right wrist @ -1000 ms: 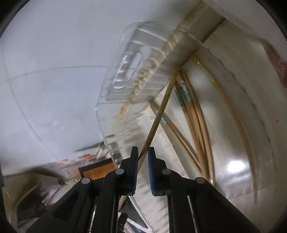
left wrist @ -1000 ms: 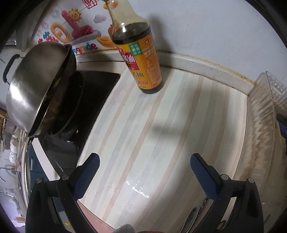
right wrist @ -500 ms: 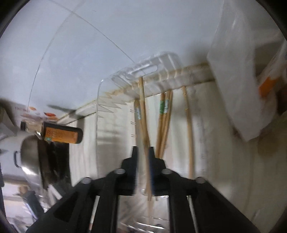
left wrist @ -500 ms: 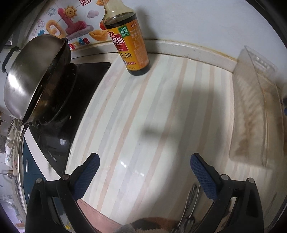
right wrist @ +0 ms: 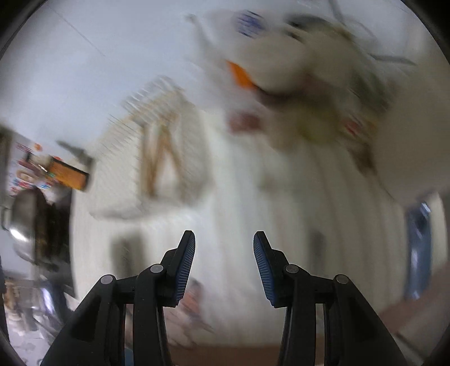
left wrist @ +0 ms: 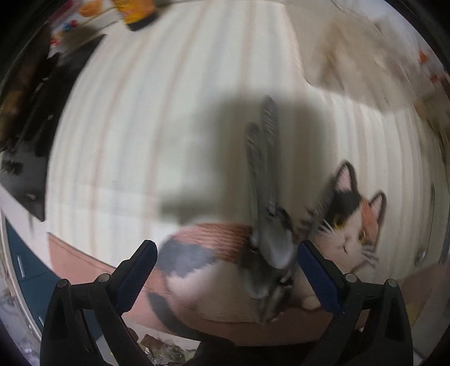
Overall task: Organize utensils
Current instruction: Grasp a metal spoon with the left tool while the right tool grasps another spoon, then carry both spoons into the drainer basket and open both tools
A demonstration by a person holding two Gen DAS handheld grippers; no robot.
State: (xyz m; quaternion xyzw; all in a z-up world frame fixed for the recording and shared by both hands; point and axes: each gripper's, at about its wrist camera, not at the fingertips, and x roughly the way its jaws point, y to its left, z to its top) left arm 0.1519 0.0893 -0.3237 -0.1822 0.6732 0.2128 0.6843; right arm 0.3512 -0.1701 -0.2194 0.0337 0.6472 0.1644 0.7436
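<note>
Both views are motion-blurred. In the left wrist view, metal spoons lie stacked on a cat-shaped mat on the striped counter, handles pointing away. My left gripper is open, just above the spoon bowls, which lie near its right finger. In the right wrist view, the clear plastic tray holds several wooden chopsticks to the far left. My right gripper is open and empty, well back from the tray.
The soy sauce bottle and the black stove sit at the far left. The tray shows blurred at the upper right. Bags and packages crowd the counter's far right. The counter edge is near.
My right gripper has let go of the chopstick, opened and pulled back from the tray. My left gripper has swung down and toward me over the spoons on the cat mat.
</note>
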